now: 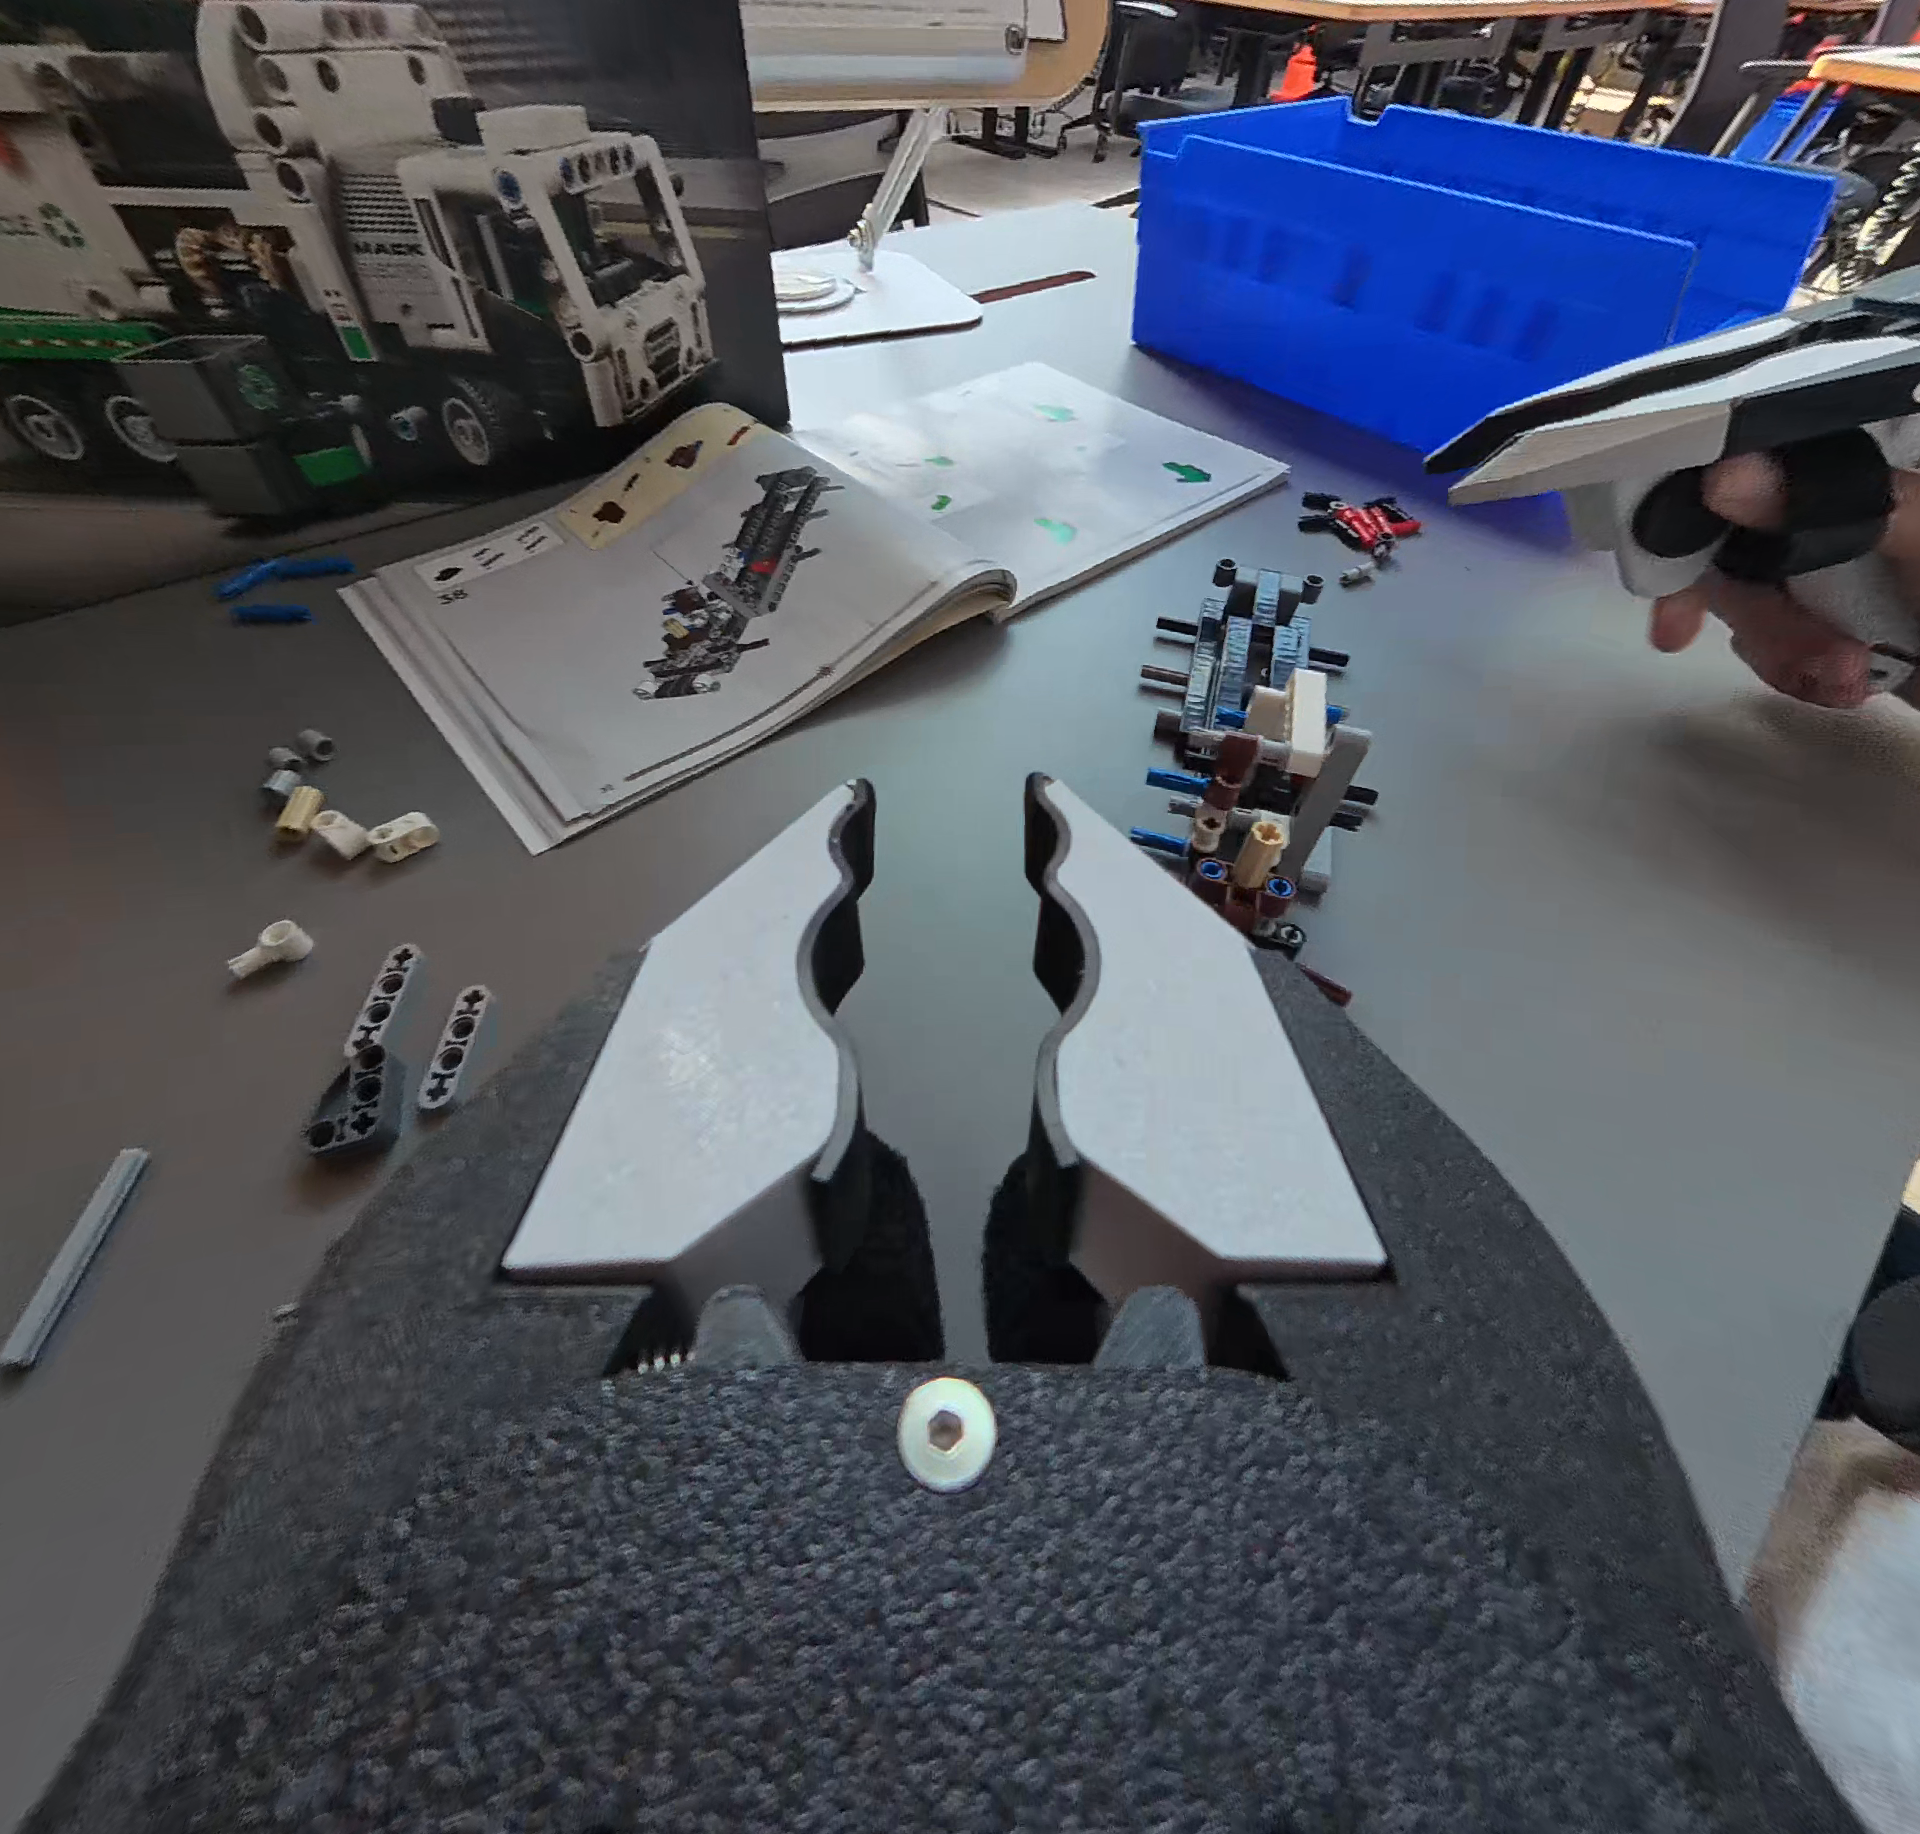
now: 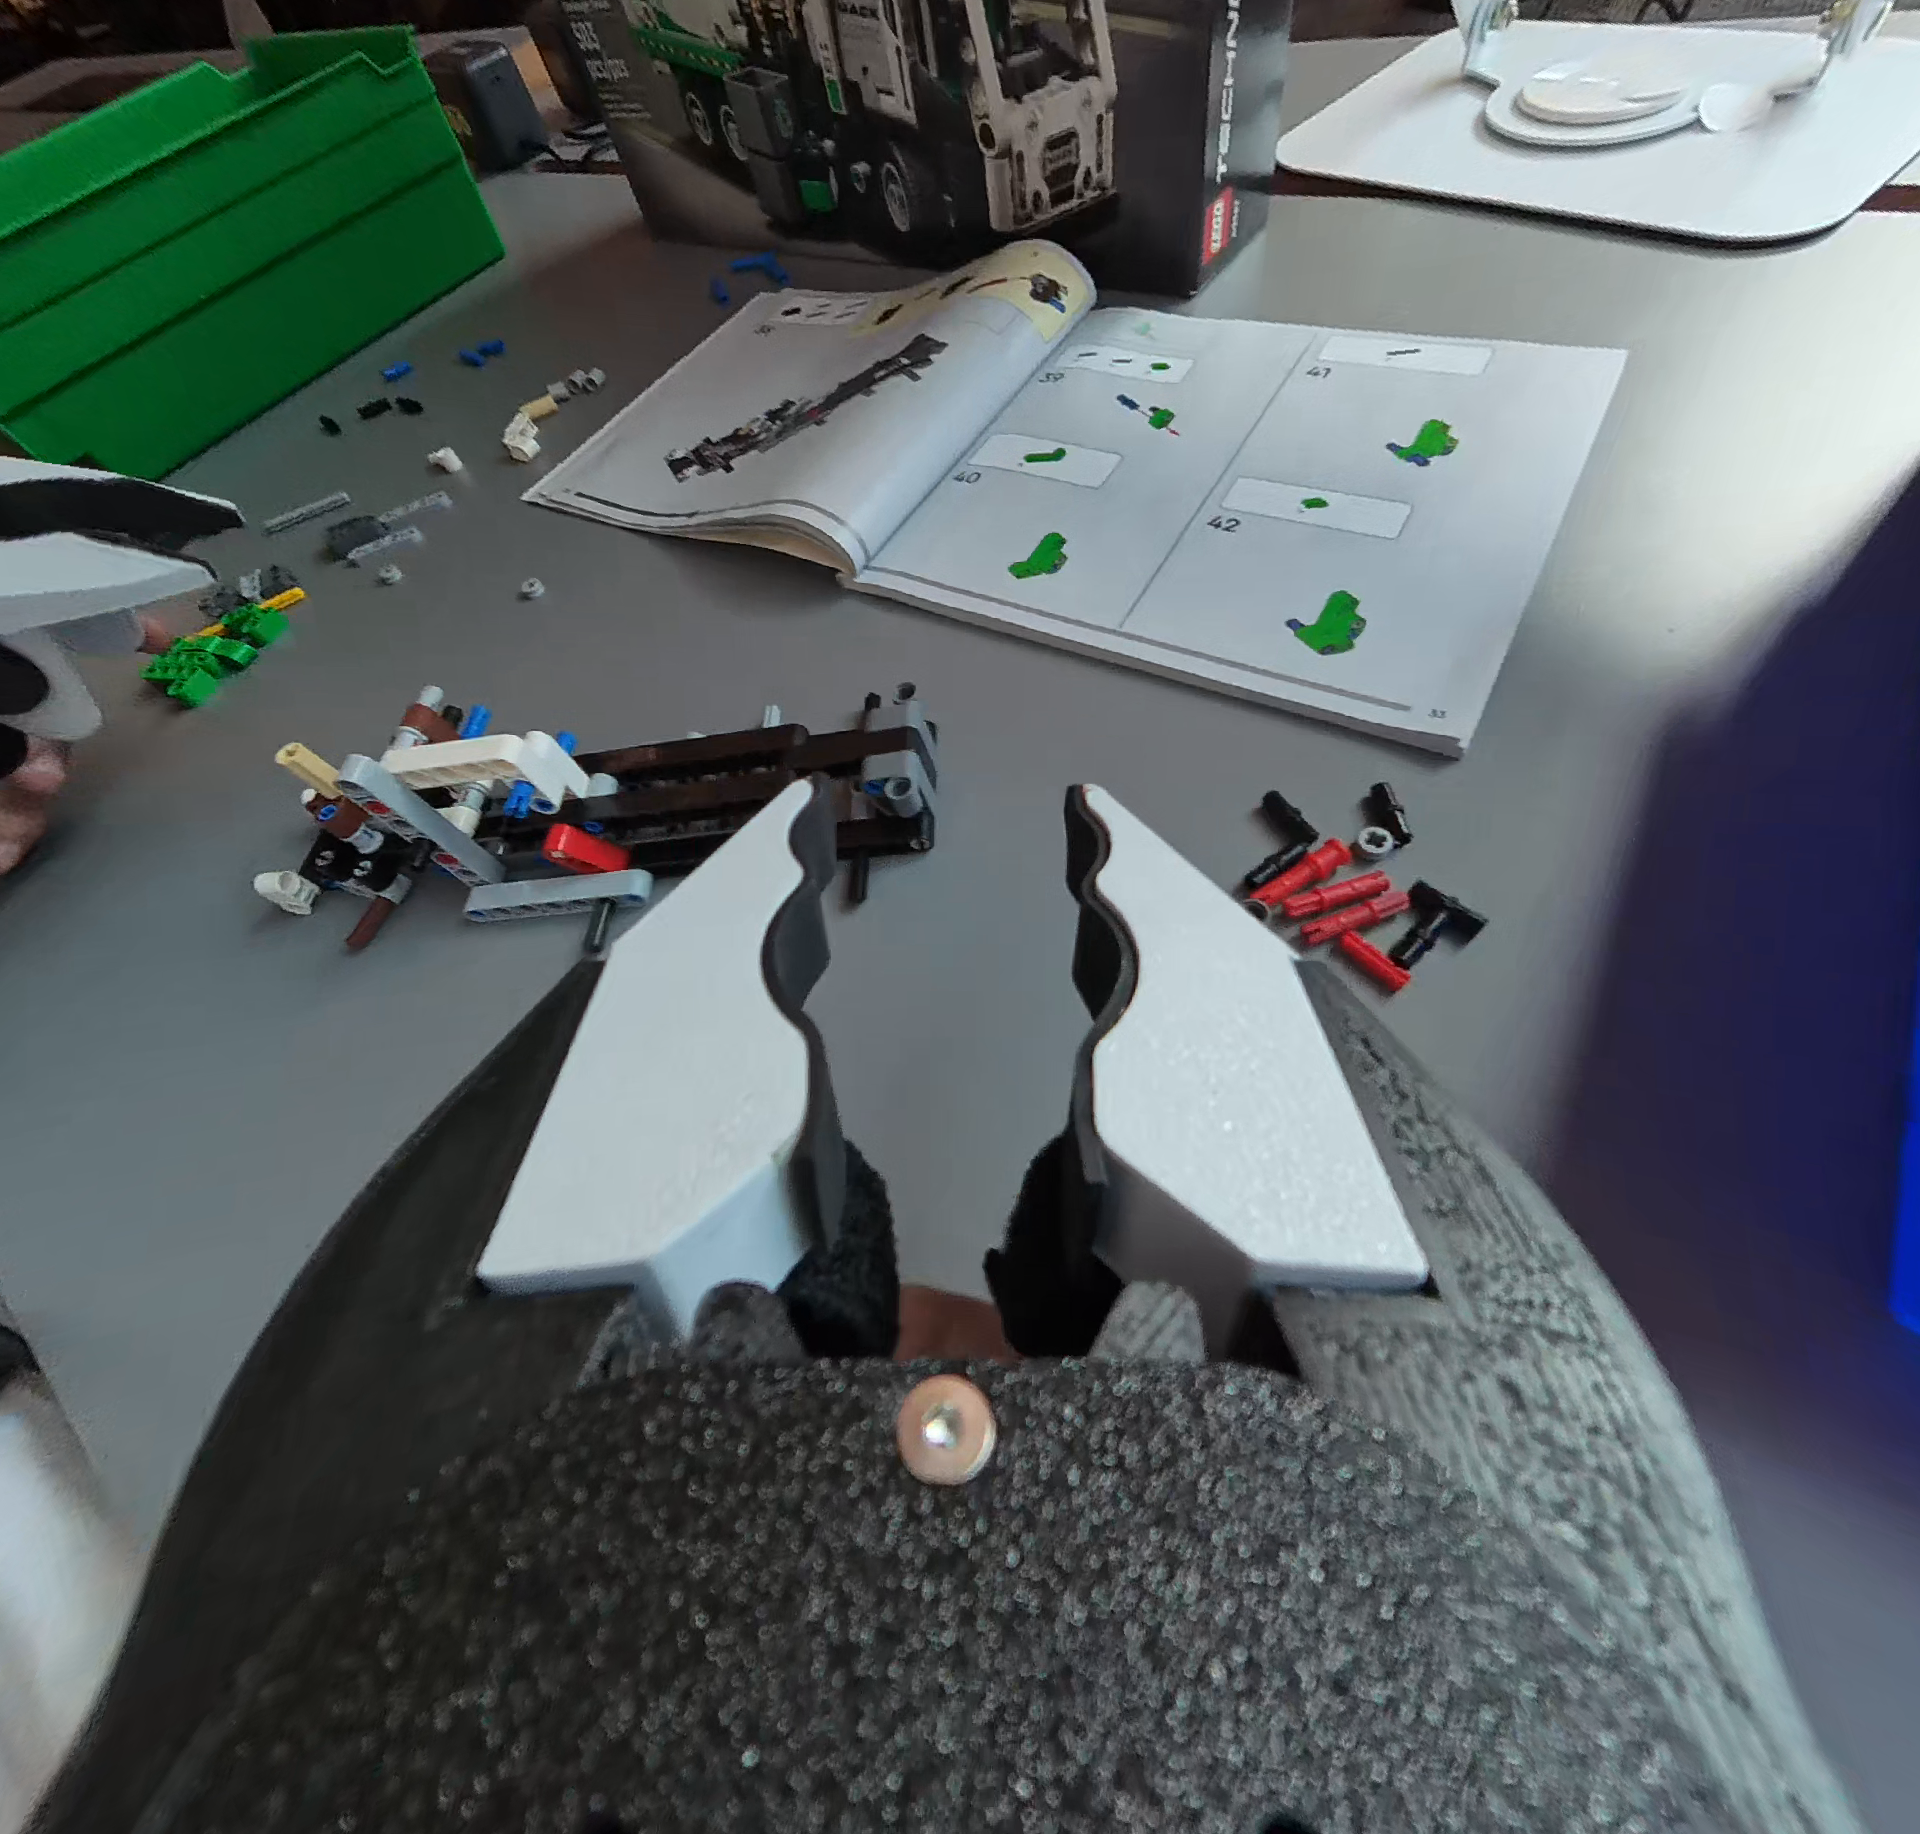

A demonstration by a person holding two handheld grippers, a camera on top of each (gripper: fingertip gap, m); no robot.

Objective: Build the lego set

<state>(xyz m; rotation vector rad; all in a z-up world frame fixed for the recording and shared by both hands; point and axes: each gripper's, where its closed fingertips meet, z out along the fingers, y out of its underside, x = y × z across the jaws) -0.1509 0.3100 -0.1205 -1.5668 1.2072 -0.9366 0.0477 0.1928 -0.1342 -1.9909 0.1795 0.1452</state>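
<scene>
Nearby, ridged chassis [image 2: 623, 808] — both wavy-edged grippers [image 1: 949, 808] [image 2: 940, 813] gape.

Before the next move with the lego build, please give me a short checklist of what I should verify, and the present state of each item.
1. Left gripper empty and open: ok, nothing between its fingers.
2. Right gripper empty and open: ok, the jaws stand apart over bare table.
3. Partly built chassis free to grasp: ok, it lies flat on the table, touched by neither gripper.
4. Instruction booklet open and readable: ok, it lies open beyond the chassis.
5. Red and black pins within reach: ok, a loose cluster just right of the right gripper.
6. Green parts needed for the shown steps: cannot tell whether all are there; a small pile lies near the left gripper.
</scene>
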